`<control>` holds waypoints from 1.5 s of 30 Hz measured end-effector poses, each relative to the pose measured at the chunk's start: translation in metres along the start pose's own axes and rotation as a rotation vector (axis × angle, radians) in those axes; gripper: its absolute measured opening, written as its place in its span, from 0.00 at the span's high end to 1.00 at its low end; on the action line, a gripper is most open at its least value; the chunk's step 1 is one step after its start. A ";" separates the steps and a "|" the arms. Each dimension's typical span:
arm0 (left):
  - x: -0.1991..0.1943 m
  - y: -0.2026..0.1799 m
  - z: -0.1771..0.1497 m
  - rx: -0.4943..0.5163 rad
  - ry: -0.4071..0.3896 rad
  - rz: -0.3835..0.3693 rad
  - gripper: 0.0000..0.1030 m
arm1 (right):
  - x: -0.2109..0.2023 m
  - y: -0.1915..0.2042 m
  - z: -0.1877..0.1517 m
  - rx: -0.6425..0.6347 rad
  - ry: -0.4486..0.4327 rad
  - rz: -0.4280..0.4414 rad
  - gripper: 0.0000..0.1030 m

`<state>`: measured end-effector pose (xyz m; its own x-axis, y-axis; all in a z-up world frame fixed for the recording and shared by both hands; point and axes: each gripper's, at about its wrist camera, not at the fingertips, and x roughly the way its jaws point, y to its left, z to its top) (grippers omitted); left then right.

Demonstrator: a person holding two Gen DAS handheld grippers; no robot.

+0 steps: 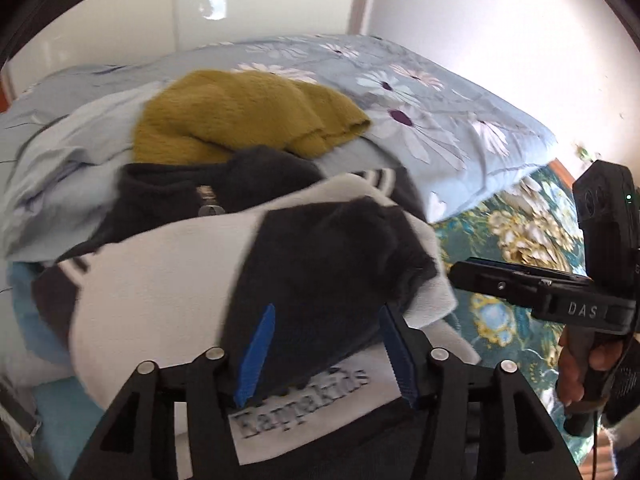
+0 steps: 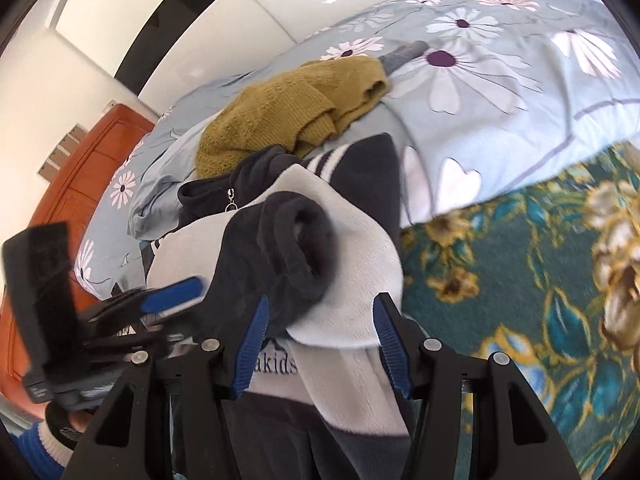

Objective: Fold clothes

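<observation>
A fold of the fleece jacket point(image 1: 168, 288) is judged in hand, both the left tongs point(image 1: 326, 354) and the right tongs point(image 2: 320, 344) standing wide apart about its dark sleeve (nothing pinched), so closing on the cloth is called for next.

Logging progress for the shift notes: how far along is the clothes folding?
Early. Done: nothing shows as a neat folded stack. In hand: the black-and-white jacket, its sleeve doubled over the body, lies between the fingers of both the left hand-held gripper and the right hand-held gripper, both open. Left: the mustard sweater lies crumpled behind it.
</observation>
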<state>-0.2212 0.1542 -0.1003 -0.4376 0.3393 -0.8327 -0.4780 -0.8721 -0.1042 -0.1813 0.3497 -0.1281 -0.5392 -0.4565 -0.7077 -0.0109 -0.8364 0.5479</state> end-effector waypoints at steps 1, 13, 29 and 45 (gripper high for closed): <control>-0.010 0.019 -0.003 -0.026 -0.024 0.054 0.40 | 0.007 0.003 0.005 -0.017 0.009 -0.004 0.46; -0.004 0.221 -0.054 -0.633 0.006 0.009 0.36 | 0.076 0.009 0.036 -0.010 0.130 -0.056 0.46; 0.016 0.200 -0.052 -0.555 0.018 0.006 0.33 | 0.034 0.024 0.037 -0.060 0.030 -0.134 0.85; -0.027 0.158 -0.096 -0.390 0.107 -0.014 0.34 | 0.020 0.022 0.010 -0.077 0.143 -0.151 0.52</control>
<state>-0.2119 -0.0267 -0.1464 -0.3419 0.3317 -0.8793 -0.1500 -0.9429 -0.2974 -0.2011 0.3251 -0.1257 -0.4113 -0.3577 -0.8383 -0.0155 -0.9169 0.3988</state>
